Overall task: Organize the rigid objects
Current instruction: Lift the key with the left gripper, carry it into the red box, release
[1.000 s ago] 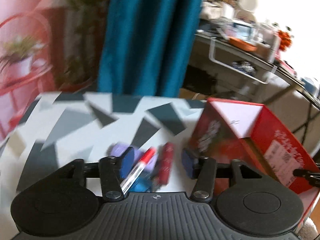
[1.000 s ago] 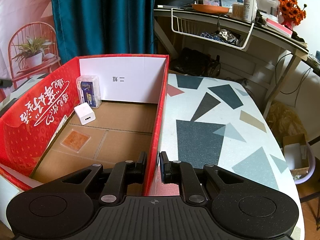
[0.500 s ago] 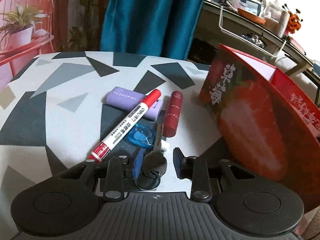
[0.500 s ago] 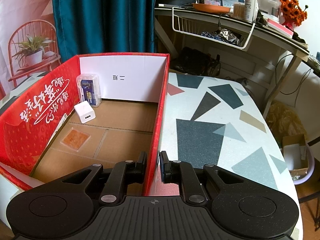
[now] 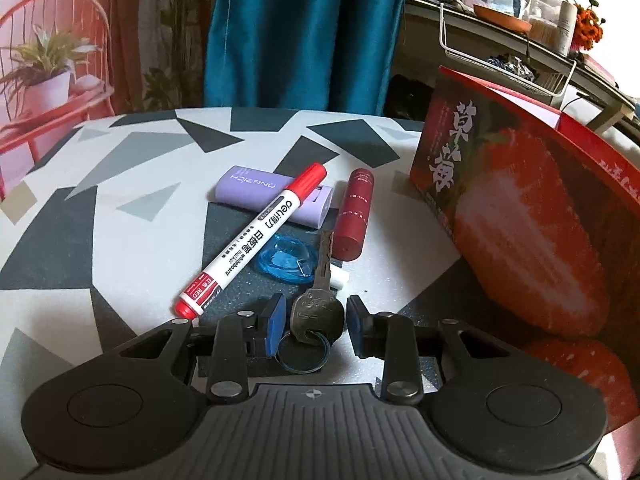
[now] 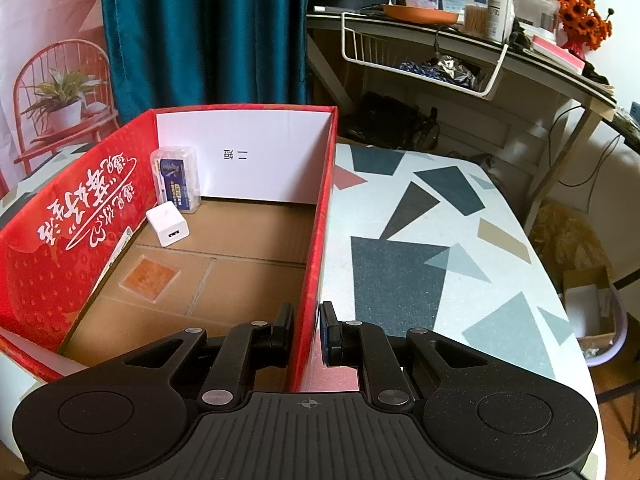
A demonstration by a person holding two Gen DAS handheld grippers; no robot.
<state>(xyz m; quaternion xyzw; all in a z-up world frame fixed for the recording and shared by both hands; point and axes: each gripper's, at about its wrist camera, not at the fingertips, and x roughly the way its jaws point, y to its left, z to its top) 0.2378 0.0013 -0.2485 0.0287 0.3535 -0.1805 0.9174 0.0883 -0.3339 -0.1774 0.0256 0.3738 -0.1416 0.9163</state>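
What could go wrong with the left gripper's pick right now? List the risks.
1. The key lies flat on the table between the open fingers of the left gripper; closing on something that thin could push it aside rather than lift it.
2. Its blade rests by the blue disc and red tube, which may get dragged.
3. The ring may snag.

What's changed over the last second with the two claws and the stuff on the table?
The left claw swung from a blurred view near the red box down to the pile and now straddles the key, jaws open, not yet gripping. The marker, purple case and red tube lie as they did half a second ago. The right claw stayed clamped on the box wall.
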